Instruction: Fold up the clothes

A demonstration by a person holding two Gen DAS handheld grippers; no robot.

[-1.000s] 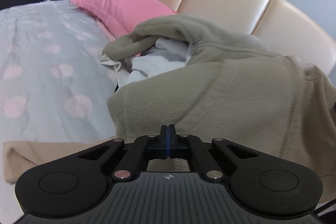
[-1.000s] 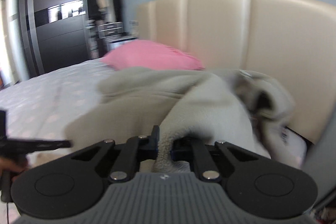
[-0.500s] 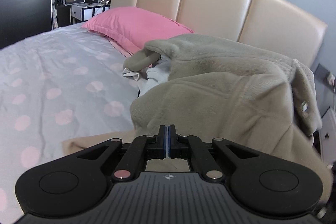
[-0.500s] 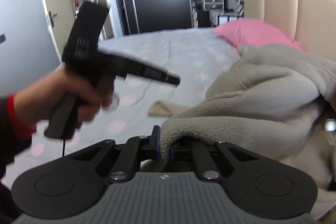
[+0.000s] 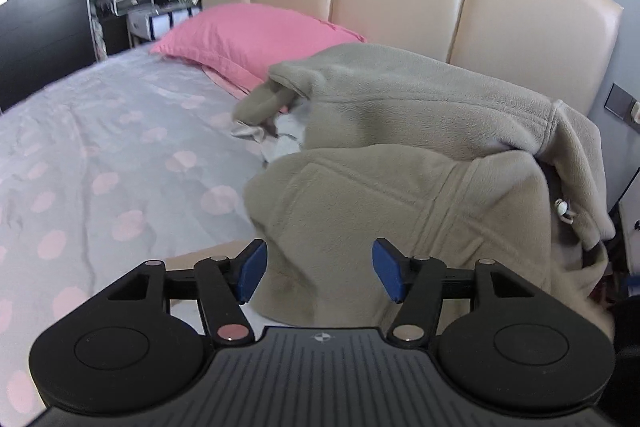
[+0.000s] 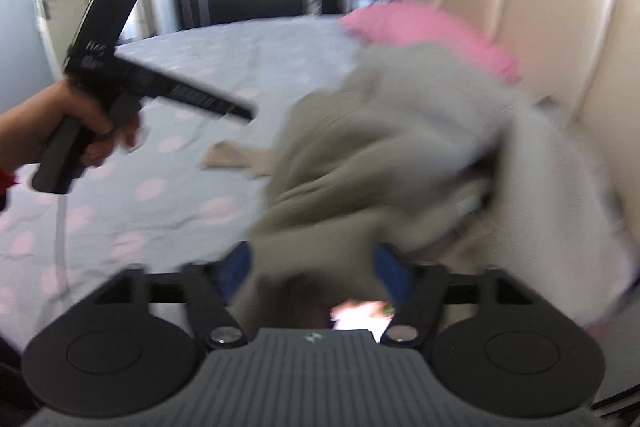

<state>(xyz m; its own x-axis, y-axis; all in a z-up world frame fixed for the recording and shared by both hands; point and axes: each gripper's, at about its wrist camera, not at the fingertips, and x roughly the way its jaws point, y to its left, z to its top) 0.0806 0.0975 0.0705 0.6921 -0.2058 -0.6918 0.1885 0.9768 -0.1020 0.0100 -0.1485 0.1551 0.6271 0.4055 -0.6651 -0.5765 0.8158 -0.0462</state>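
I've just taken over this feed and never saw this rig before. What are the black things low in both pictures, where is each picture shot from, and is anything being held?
There is no robot arm. A person carries a handheld gripper in each hand, with a camera looking forward along its two fingers.

One picture comes from the left gripper, the other from the right gripper. The right view also shows the person's hand carrying the left one.

On the dotted bedspread lie a beige fleece garment, a pink pillow and some white fabric.

Both grippers have just been opening. The fleece sits in front of them, but neither holds it. The right view is blurred.
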